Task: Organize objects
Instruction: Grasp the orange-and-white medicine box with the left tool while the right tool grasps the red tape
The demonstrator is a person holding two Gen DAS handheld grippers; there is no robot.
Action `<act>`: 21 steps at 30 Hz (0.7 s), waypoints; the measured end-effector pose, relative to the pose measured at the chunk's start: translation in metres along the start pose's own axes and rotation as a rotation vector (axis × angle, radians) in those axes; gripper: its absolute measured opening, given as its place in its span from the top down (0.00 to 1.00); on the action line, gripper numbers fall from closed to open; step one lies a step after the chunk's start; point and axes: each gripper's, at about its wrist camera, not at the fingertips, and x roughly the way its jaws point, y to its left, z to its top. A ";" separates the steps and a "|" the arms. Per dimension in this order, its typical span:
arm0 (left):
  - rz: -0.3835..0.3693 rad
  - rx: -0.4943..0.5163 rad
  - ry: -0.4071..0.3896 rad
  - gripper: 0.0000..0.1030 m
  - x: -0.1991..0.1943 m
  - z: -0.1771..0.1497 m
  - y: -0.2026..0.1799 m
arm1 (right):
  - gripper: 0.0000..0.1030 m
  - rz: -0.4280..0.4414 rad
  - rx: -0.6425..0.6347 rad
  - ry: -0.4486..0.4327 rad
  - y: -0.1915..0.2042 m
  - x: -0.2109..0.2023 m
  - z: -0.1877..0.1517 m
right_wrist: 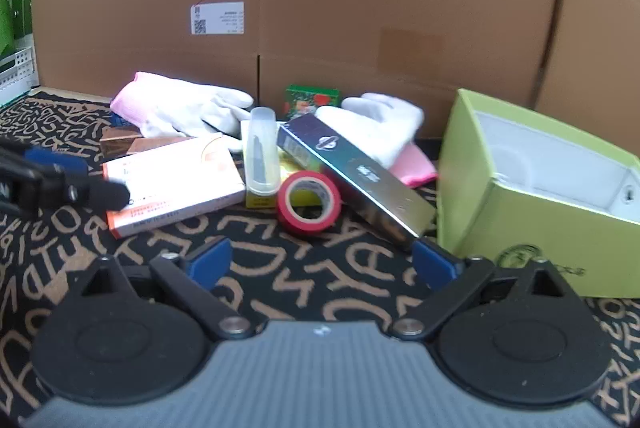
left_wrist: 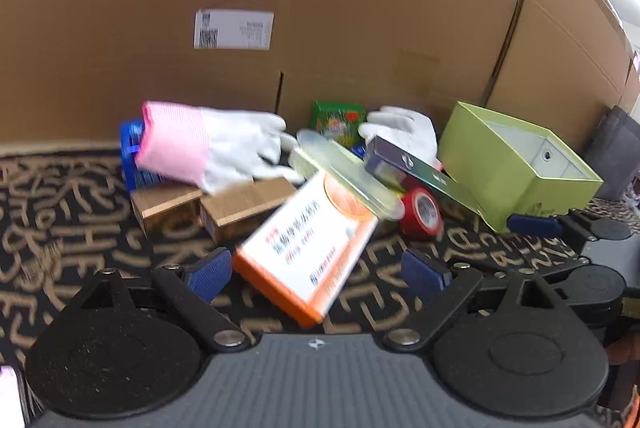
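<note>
Right tool agape, left tool agape; dark long box lies diagonal, near end toward green box.

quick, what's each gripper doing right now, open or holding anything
Left gripper: open, holding nothing; the orange and white box lies between its fingers, untouched.
Right gripper: open, holding nothing, over the patterned mat.

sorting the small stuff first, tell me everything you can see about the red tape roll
The red tape roll is a small ring of glossy red tape, electrical tape by its look, on a pale core with a hollow centre. It stands tilted on its edge on the letter-patterned mat. It appears to lean against the yellow-based clear case, and the dark long box lies close beside it. Nothing grips it.
</note>
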 end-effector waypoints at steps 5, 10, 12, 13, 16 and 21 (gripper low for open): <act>0.015 0.112 0.042 0.08 0.034 0.006 -0.014 | 0.12 0.027 0.007 0.023 -0.001 0.029 0.010; 0.030 0.176 0.065 0.08 0.056 0.005 -0.021 | 0.51 0.008 0.002 0.044 -0.006 0.053 0.017; 0.027 0.221 0.067 0.11 0.056 0.002 -0.024 | 0.65 0.052 0.050 0.077 -0.013 0.054 0.014; 0.022 0.247 0.067 0.16 0.053 -0.001 -0.027 | 0.74 0.063 0.070 0.081 -0.016 0.050 0.012; 0.007 0.300 0.071 0.29 0.042 -0.009 -0.035 | 0.78 0.049 0.059 0.085 -0.019 0.030 0.001; -0.028 0.252 0.057 0.30 0.028 -0.012 -0.041 | 0.65 0.062 0.012 0.057 -0.018 0.009 -0.006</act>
